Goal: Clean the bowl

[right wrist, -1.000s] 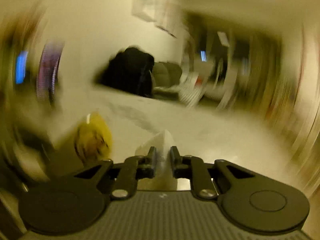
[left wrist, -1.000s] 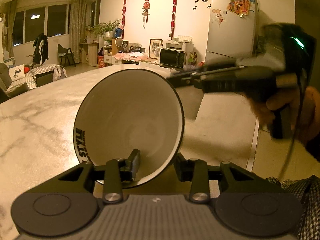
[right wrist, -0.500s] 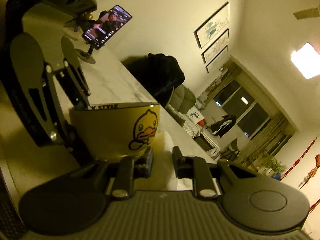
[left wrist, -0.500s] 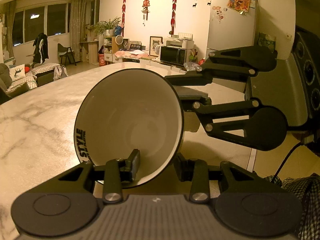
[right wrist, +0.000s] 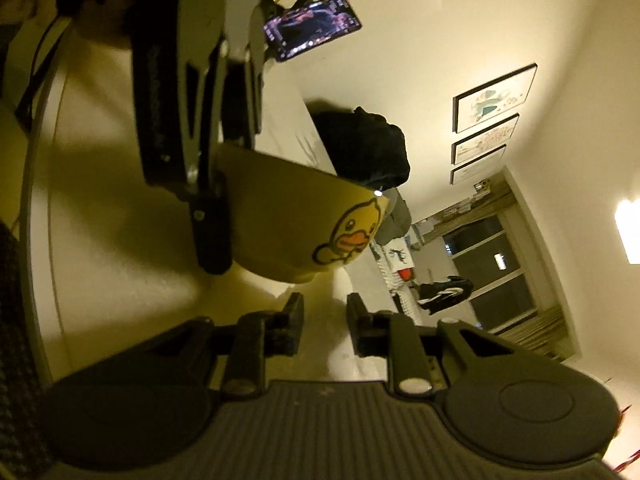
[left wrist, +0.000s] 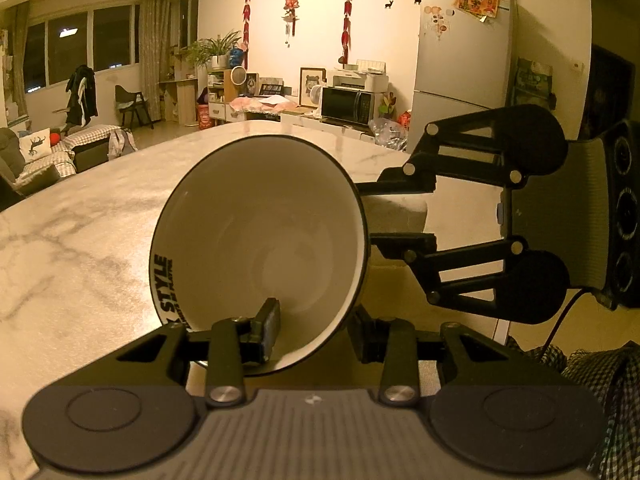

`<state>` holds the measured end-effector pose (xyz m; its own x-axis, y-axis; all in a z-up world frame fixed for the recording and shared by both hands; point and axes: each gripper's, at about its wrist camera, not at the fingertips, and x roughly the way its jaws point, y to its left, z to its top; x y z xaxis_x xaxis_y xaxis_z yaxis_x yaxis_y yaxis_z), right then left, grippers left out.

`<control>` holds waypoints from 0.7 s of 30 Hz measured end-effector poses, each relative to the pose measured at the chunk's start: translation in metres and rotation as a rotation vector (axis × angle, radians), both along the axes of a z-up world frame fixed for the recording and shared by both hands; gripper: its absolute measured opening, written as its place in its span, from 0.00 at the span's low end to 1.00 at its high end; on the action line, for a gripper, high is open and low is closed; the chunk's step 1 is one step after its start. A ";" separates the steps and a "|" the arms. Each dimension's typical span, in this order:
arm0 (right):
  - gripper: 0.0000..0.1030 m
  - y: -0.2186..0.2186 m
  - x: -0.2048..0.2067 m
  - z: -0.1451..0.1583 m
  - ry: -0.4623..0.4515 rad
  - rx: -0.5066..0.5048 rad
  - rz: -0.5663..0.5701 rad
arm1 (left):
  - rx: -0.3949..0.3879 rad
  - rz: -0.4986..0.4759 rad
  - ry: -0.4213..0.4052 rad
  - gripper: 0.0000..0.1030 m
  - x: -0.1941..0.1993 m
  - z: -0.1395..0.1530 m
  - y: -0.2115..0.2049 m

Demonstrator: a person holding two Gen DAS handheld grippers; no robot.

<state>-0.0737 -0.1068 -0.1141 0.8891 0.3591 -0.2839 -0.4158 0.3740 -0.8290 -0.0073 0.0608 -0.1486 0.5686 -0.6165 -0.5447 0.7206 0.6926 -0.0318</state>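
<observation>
Bowl (left wrist: 260,248), yellow ceramic outside with a cartoon duck and white inside under a thin black rim, stands tipped on its side above the grey-veined marble table (left wrist: 80,240). The left gripper (left wrist: 312,332) pinches its lower rim at 6 o'clock, one finger inside the bowl and one outside.

Half a second ago the right gripper (left wrist: 400,212) sat at 3 o'clock a little lower and further out. Now it lies level with the bowl's mouth, its fingertips just behind the rim. In its own view it has rolled, so the room stands sideways. Its jaws are narrowed on a pale wad, seemingly a tissue or cloth (left wrist: 394,210). My judgement is that the wipe is coming to the bowl; whether it touches the wall I cannot tell. The inside shows no dirt I can make out.

Black lettering inside the rim at 8 o'clock reads "STYLE" (left wrist: 164,288); the smaller line beside it is unreadable.
</observation>
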 end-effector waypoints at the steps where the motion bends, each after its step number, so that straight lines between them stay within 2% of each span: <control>1: 0.23 -0.001 0.000 0.002 0.009 0.011 0.002 | -0.001 0.000 0.000 0.37 0.001 0.000 0.000; 10: 0.25 0.000 -0.005 0.010 0.054 0.108 0.018 | -0.006 0.000 -0.001 0.37 0.000 -0.006 -0.002; 15: 0.37 -0.002 -0.007 0.010 0.039 0.133 0.006 | -0.011 -0.002 -0.001 0.37 0.001 -0.006 -0.001; 21: 0.43 -0.003 -0.006 0.012 0.025 0.170 -0.025 | -0.012 -0.003 0.000 0.38 0.000 -0.007 -0.005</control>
<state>-0.0795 -0.1102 -0.1019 0.8919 0.3812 -0.2431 -0.4240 0.5183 -0.7427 -0.0077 0.0562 -0.1556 0.5667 -0.6246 -0.5373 0.7228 0.6899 -0.0396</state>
